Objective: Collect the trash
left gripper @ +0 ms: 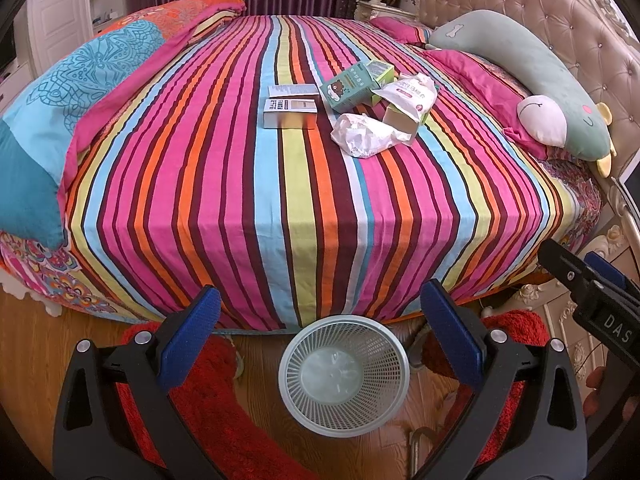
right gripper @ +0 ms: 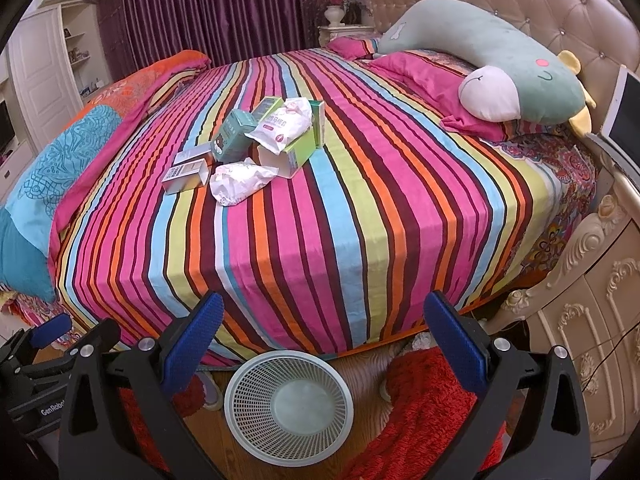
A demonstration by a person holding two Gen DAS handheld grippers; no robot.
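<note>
Down low, the left gripper point(left gripper: 318, 322) & right gripper point(right gripper: 322, 330) both gape wide apart w/ nothing in them. A white basket point(left gripper: 344, 376) sits on the floor between red rugs point(left gripper: 192, 400), next to the bed point(left gripper: 312, 216). Farther back, boxes point(left gripper: 290, 112) & crumpled wrappers point(left gripper: 366, 134) lie on the stripy sheet, near a green plush toy point(left gripper: 532, 84).

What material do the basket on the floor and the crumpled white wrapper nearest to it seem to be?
Basket: likely matte pale plastic, judging by its moulded lattice wall. Wrapper: thin paper or plastic film, creased with a slight sheen; which one is unclear.
</note>
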